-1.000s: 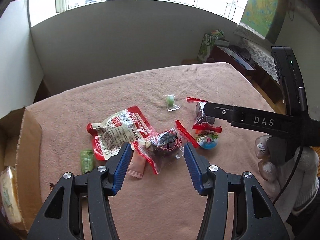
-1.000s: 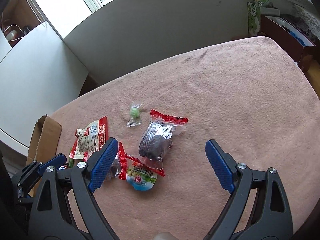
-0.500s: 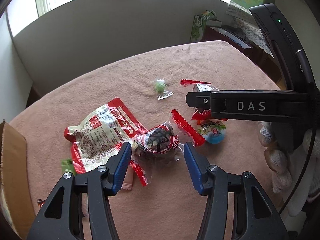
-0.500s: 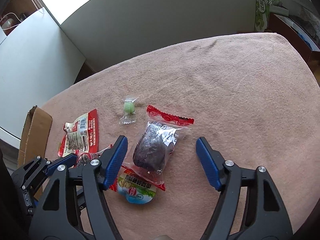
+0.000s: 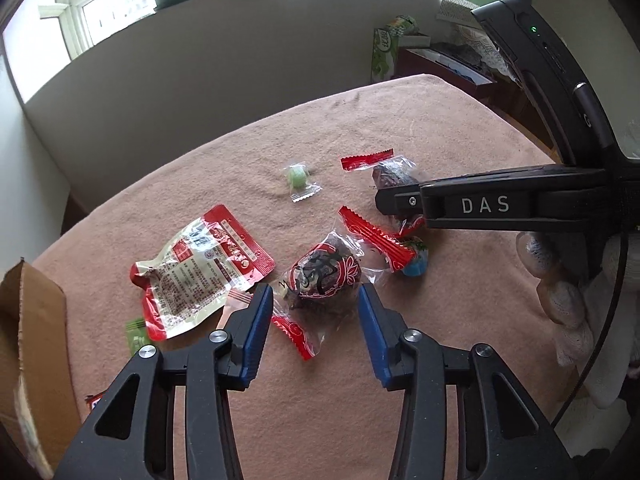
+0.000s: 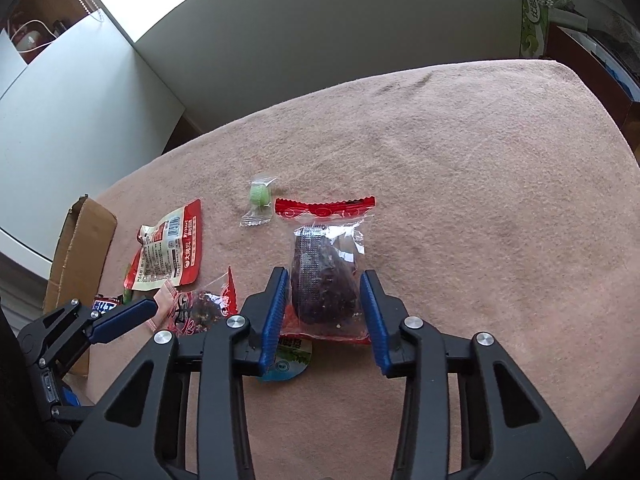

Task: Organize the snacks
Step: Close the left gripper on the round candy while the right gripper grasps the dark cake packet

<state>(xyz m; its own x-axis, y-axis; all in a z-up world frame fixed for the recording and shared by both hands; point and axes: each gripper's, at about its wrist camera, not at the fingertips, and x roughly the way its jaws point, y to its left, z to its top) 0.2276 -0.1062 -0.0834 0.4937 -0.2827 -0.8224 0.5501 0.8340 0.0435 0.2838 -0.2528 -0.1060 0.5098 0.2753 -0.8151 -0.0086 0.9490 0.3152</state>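
Note:
Snacks lie on a pink cloth-covered table [image 6: 480, 168]. My left gripper [image 5: 316, 300] is open, its blue pads on either side of a clear red-edged packet with a dark round snack [image 5: 324, 276]. My right gripper [image 6: 325, 288] is open but narrowed around a second clear packet with a dark snack [image 6: 324, 276], pads close to its sides. A red and white pouch [image 5: 200, 272] lies left, and it also shows in the right wrist view [image 6: 170, 248]. A green wrapped candy [image 6: 259, 196] lies farther back. A small blue-green cup snack [image 6: 286, 364] sits under my right gripper.
A cardboard box [image 5: 28, 344] stands at the table's left edge. A small green packet [image 5: 138, 334] and a pink wrapper [image 5: 234, 304] lie beside the pouch. A dark side cabinet [image 6: 592, 56] with a green box [image 6: 534, 20] stands beyond the table's far right corner.
Both grippers have moved down and forward over their packets. The right gripper's jaws have narrowed around the dark snack packet. The left gripper now straddles the round snack packet.

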